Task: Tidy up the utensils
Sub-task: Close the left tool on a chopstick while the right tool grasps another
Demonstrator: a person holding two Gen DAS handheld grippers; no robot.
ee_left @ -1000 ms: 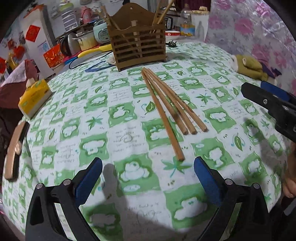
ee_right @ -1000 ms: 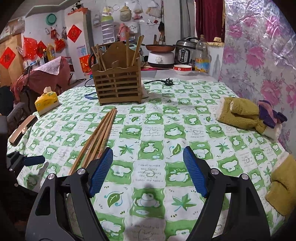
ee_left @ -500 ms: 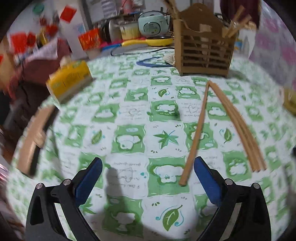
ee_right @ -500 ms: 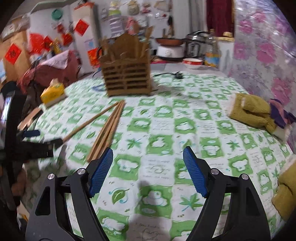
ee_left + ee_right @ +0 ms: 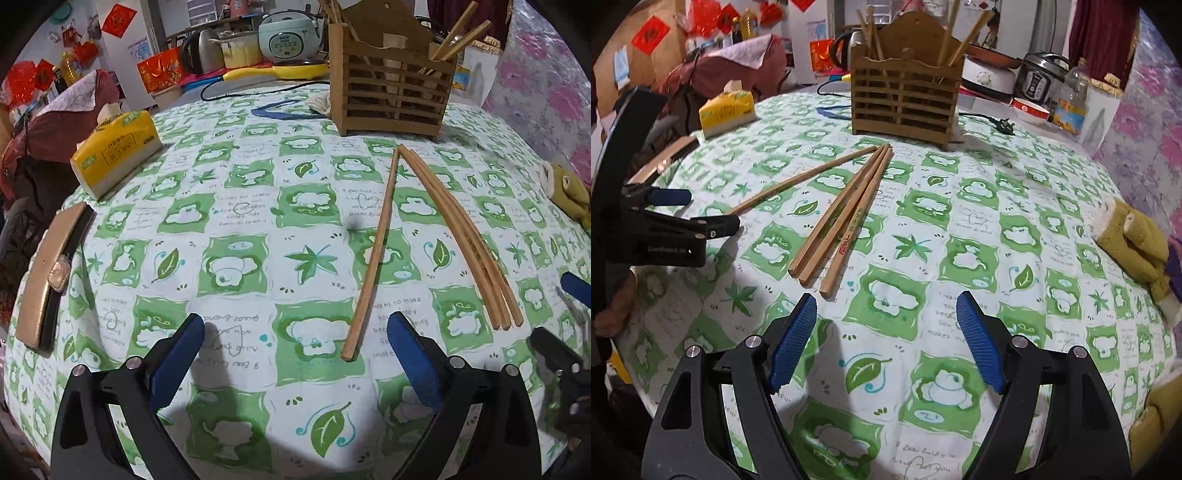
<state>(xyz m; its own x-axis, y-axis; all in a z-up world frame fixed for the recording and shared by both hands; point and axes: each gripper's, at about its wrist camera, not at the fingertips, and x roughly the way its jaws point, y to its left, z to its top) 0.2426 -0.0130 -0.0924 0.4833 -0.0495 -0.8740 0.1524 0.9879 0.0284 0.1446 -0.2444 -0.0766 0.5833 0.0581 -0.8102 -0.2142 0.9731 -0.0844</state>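
With several chopsticks already standing in the slatted wooden holder (image 5: 905,96), four tan wooden chopsticks (image 5: 846,218) lie loose before your left gripper (image 5: 295,354) and right gripper (image 5: 886,339), both spread and empty.

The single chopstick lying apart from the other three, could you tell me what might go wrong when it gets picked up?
The single chopstick lies flat on the soft tablecloth, so the open left gripper may pinch cloth or let the stick roll away. Its far end almost meets the bundle of three chopsticks, so lifting it could scatter them. The wooden holder already contains sticks that might block insertion.
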